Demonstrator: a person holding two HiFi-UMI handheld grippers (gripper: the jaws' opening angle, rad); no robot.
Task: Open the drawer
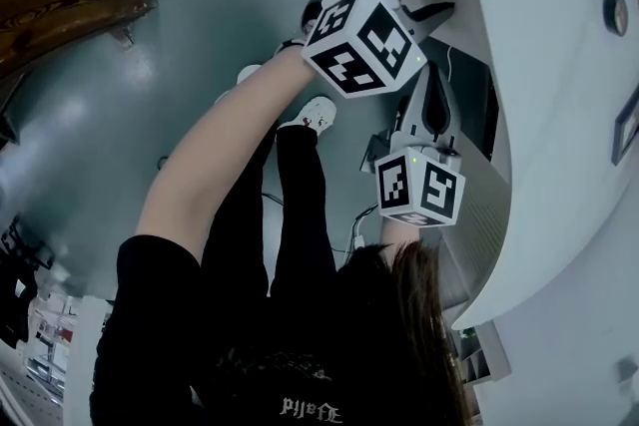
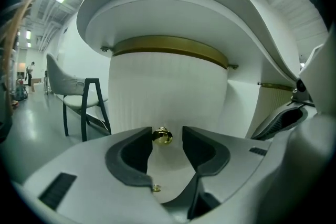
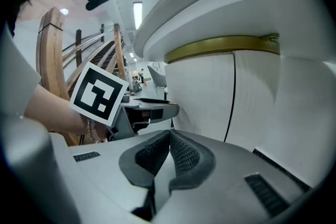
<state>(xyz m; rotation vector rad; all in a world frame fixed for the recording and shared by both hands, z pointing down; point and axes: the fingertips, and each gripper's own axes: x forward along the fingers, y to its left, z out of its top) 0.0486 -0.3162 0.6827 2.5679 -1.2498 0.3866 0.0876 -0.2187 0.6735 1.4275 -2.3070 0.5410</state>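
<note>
As we look along the L gripper [image 2: 167, 135] in its own view, its jaws stand apart w/ the gold knob [image 2: 161, 136] btwn the tips, close by the left-hand pad [image 2: 134, 152] and clear of the other; whether it touches the near pad we can't tell. Knob sits low on the drawer [image 2: 168, 89], a white ribbed curved front under a brass band [image 2: 168, 45], and the drawer looks shut. Only this view gives us the dark chair [image 2: 84, 107] off to the left. Head view, steeply down, adds what the gripper cams lack: both cubes [image 1: 364, 40] from above, our bare L forearm [image 1: 215, 175] reaching to the upper one, legs and a shoe [image 1: 318, 113] over the grey floor [image 1: 150, 85], and how the two tools sit relative to each other, w/ the R gripper [image 1: 432, 85] lower in frame along the cabinet [image 1: 559, 115], apart from the knob. R gripper view alone settles that tool's state: pads pressed together, nothing btwn them, aimed at the white front next to a dark vertical seam [image 3: 230, 97]. It also catches the L gripper side-on at left, one cube face toward us, w/ wooden frames [image 3: 50, 55] behind.
</note>
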